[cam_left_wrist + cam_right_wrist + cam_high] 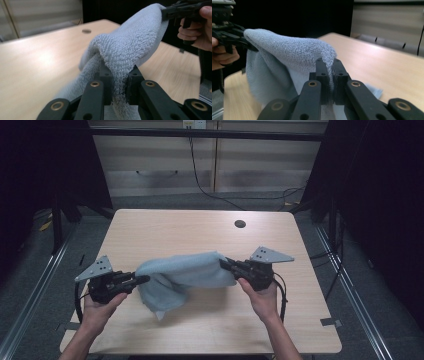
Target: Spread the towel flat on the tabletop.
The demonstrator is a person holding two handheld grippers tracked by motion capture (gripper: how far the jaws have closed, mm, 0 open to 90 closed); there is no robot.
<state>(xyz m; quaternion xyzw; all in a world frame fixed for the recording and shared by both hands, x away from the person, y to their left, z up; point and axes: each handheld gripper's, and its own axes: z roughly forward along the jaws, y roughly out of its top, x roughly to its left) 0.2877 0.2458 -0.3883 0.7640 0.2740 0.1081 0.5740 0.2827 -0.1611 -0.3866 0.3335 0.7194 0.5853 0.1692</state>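
A light blue towel (186, 272) hangs between the two grippers above the wooden table (200, 232), and its lower fold sags down to the tabletop. My left gripper (144, 279) is shut on the towel's left end; in the left gripper view the cloth (125, 52) is bunched between the black jaws of the left gripper (119, 80). My right gripper (225, 264) is shut on the right end, where the towel (287, 57) is pinched thin between the right gripper (331, 75) jaws. Both grippers are held up off the table, one in each of the person's hands.
A round cable hole (240, 224) lies near the table's far edge. Dark curtains flank the table, and cables (200, 180) run on the floor behind it. Metal rails (35, 285) run along the floor on both sides.
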